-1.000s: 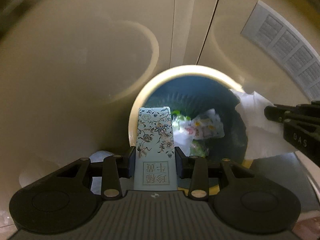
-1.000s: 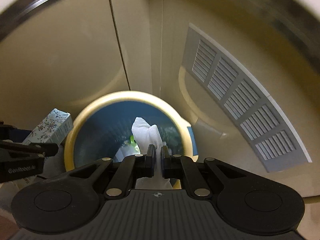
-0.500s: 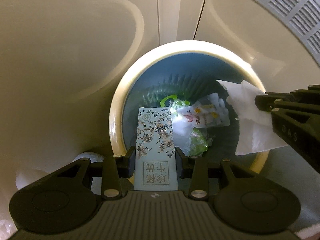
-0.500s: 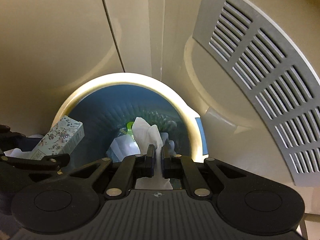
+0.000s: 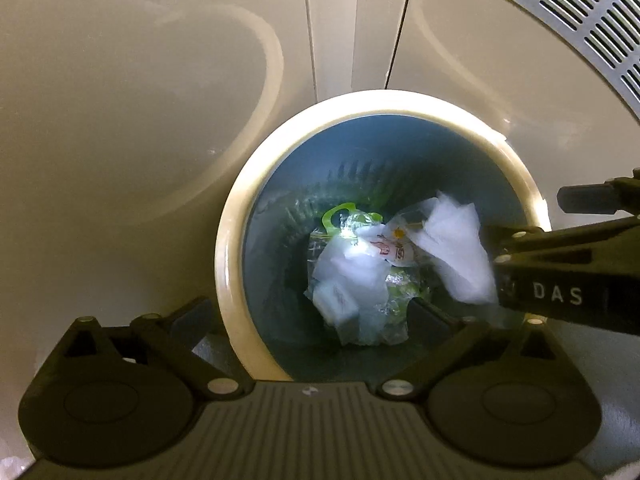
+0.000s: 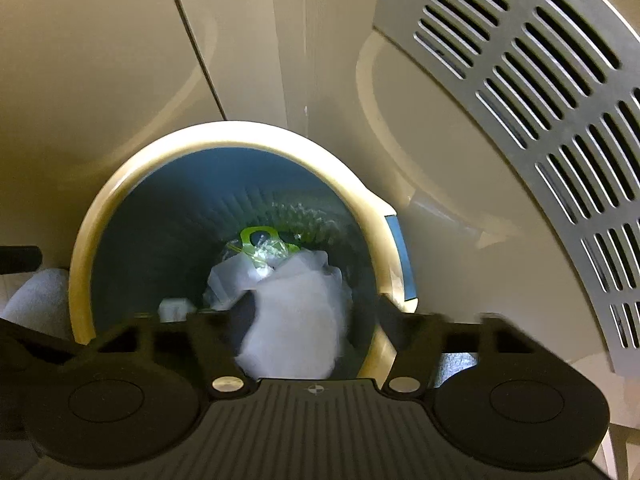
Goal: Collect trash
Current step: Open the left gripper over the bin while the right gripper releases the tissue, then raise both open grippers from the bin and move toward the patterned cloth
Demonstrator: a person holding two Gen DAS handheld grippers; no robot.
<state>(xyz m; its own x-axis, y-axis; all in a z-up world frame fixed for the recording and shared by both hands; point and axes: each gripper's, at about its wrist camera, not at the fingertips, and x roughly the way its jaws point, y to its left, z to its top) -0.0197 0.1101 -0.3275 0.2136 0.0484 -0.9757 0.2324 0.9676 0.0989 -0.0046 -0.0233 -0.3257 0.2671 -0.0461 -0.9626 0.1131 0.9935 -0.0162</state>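
Observation:
A round bin with a cream rim (image 5: 230,240) (image 6: 80,264) and blue inside sits below both grippers. My left gripper (image 5: 310,316) is open and empty above the bin. My right gripper (image 6: 316,312) is open; it enters the left wrist view from the right (image 5: 560,248). A white tissue (image 6: 296,320) (image 5: 460,256), blurred, is loose between the right jaws and falling into the bin. Inside lie clear plastic wrappers (image 5: 352,280), a green plastic tab (image 5: 334,214) (image 6: 258,236) and a pale box (image 6: 174,308), partly hidden.
Cream cabinet panels (image 5: 140,100) stand behind the bin. A grey vent grille (image 6: 540,120) (image 5: 592,20) is on the right. Something white (image 6: 36,300) lies left of the bin.
Both grippers have opened. The floral box has left my left gripper and dropped into the bin. The tissue has come free of my right gripper and is falling.

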